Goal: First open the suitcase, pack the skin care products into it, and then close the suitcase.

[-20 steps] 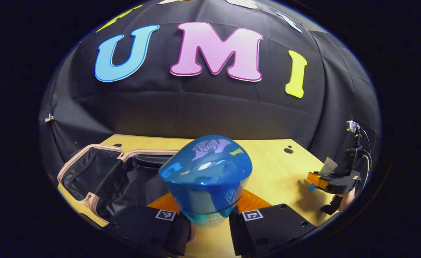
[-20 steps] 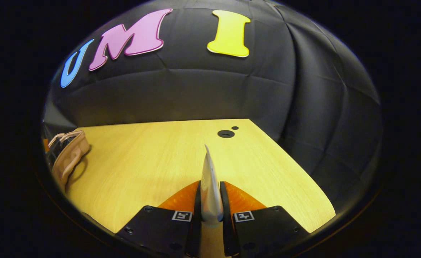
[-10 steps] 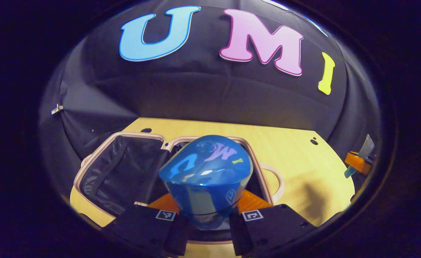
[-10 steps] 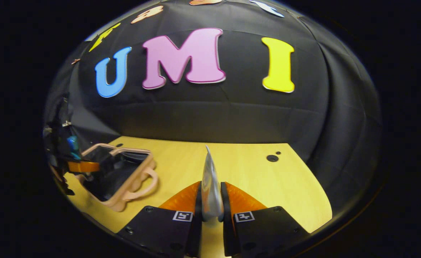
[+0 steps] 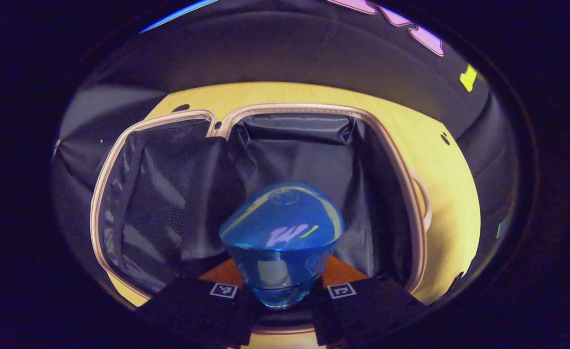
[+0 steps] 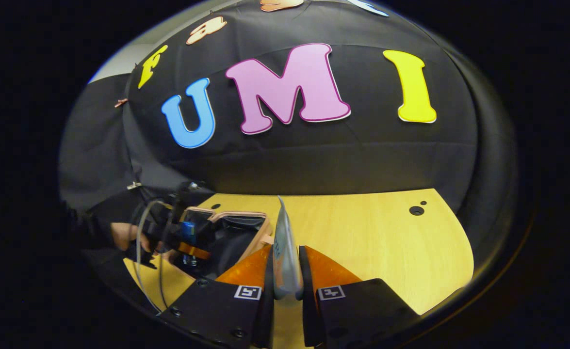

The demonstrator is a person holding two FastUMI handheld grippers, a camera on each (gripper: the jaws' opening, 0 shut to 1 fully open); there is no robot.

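Table (image 6: 362, 232) is light wood, and the suitcase (image 5: 120, 160) lies open and flat on it, pink rim, dark lining, two halves side by side: a mesh-covered half to my left in the left gripper view and a deeper half straight ahead. Opening step is done, packing is in hand, closing not yet. My left gripper (image 5: 281, 295) is pinched on the blue bottle (image 5: 281, 232), both fingers on its lower body, wide glossy cap end pointing away from me, hanging over the deeper half, apart from the lining as far as I can tell. From the right gripper view the suitcase (image 6: 238, 223) sits near left of centre, with my left gripper (image 6: 187, 242) and the hand holding it over it. My right gripper (image 6: 285, 291) is pressed together on a flat silver tube (image 6: 284, 252), seen edge-on, thin sealed end forward, held above the table just right of the case. Risks as I judge them: the bottle looks smooth and rounded, and the grip is low on it, so it could tip or slide out if I let go too high, then roll on the slack lining toward the hinge. The tube is thin and could twist in the grip. Both hands converging on one case, so my right could bump my left or catch the rim
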